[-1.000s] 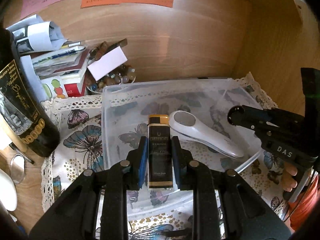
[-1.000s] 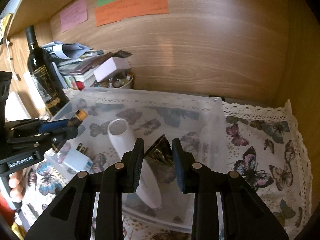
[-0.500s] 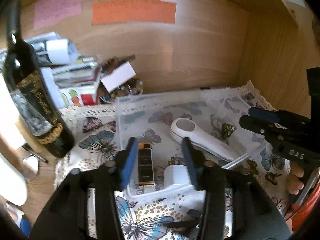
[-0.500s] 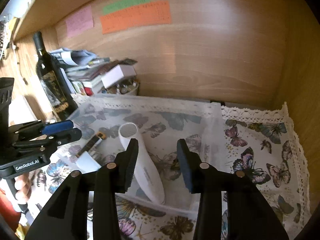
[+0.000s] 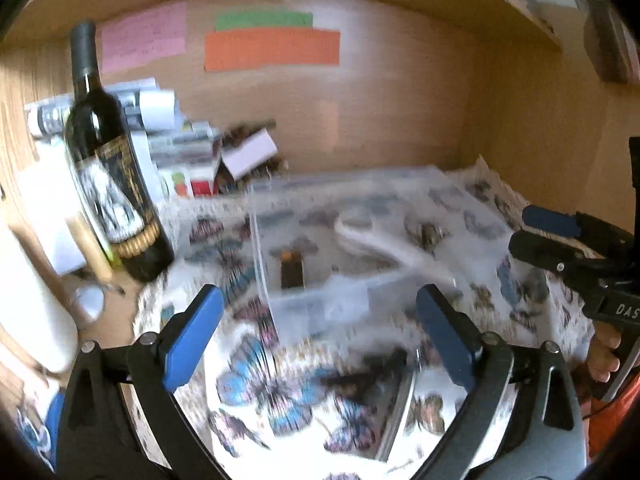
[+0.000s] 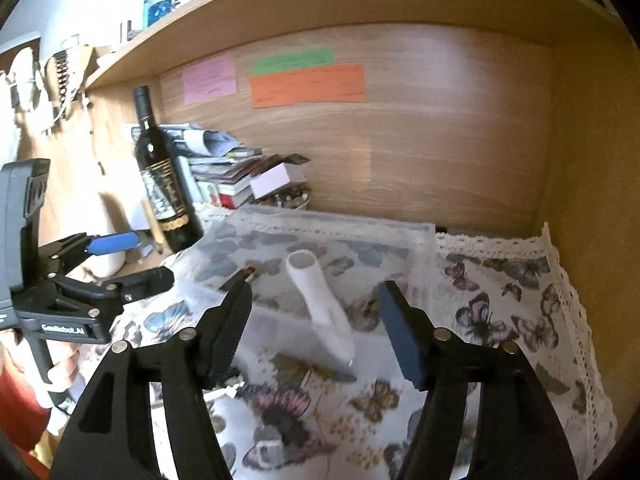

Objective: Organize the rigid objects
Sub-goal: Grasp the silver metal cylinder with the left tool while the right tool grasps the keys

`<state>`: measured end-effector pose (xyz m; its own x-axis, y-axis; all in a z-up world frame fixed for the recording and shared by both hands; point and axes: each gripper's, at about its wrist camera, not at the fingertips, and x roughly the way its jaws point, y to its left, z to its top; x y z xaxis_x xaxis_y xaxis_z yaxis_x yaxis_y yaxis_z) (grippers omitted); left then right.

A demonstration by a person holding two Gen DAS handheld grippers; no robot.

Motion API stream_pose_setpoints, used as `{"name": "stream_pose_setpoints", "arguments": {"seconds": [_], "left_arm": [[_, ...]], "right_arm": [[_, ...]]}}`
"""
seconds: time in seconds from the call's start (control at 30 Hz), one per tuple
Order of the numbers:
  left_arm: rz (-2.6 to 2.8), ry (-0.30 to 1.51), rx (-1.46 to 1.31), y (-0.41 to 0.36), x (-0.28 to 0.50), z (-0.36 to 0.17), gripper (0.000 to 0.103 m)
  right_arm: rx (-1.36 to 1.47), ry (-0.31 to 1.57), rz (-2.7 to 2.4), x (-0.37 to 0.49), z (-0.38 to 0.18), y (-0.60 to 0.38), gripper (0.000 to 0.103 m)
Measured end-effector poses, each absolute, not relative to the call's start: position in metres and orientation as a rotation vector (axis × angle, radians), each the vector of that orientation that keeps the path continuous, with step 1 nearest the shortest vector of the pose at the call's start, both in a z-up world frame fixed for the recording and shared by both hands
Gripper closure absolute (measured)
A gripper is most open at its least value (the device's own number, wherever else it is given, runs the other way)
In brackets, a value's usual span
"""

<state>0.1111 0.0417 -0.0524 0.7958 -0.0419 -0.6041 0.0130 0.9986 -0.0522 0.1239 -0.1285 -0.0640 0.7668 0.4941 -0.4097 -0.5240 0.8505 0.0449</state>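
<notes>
A clear plastic bin (image 5: 260, 248) (image 6: 420, 236) stands on the butterfly cloth. In it lie a black and gold lighter (image 5: 291, 268) (image 6: 240, 275) and a white handheld device (image 5: 384, 244) (image 6: 320, 304). My left gripper (image 5: 320, 312) is open and empty, pulled back in front of the bin; the left wrist view is blurred. My right gripper (image 6: 316, 312) is open and empty, also in front of the bin. Each gripper shows in the other's view: the right one (image 5: 560, 240) at the right edge, the left one (image 6: 120, 260) at the left.
A dark wine bottle (image 5: 112, 176) (image 6: 164, 184) stands left of the bin. Stacked books and papers (image 6: 224, 168) and a bowl of small stones (image 6: 288, 198) sit at the back left. Wooden walls close the back and right. A lace-edged cloth (image 6: 520, 280) extends right.
Both grippers let go of their objects into the bin, opened wide and drew back and up. The lighter and the other items stay in the bin.
</notes>
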Motion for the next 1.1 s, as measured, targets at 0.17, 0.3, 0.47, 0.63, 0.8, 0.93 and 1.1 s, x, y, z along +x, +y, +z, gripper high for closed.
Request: {"name": "stream_pose_setpoints", "arguments": {"seconds": [0.17, 0.3, 0.47, 0.63, 0.8, 0.93, 1.1], "left_arm": [[-0.052, 0.723, -0.041, 0.031, 0.098, -0.080, 0.005], [-0.085, 0.748, -0.036, 0.019, 0.084, -0.094, 0.005], [-0.121, 0.768, -0.013, 0.003, 0.075, -0.106, 0.020], [-0.158, 0.804, 0.002, -0.010, 0.076, -0.115, 0.025], [-0.200, 0.867, 0.008, -0.017, 0.086, -0.126, 0.044], [-0.192, 0.874, 0.023, -0.020, 0.095, -0.130, 0.051], [-0.210, 0.876, -0.012, -0.012, 0.099, -0.129, 0.086]], "right_arm": [[-0.081, 0.473, 0.557, 0.113, -0.088, -0.127, 0.040], [-0.077, 0.538, 0.556, 0.108, -0.110, -0.129, 0.040], [-0.052, 0.620, 0.572, 0.106, -0.136, -0.131, 0.040], [-0.075, 0.669, 0.563, 0.107, -0.152, -0.130, 0.038], [-0.119, 0.670, 0.539, 0.109, -0.158, -0.127, 0.029], [-0.195, 0.653, 0.517, 0.108, -0.160, -0.120, 0.028], [-0.218, 0.625, 0.519, 0.104, -0.160, -0.118, 0.044]]}}
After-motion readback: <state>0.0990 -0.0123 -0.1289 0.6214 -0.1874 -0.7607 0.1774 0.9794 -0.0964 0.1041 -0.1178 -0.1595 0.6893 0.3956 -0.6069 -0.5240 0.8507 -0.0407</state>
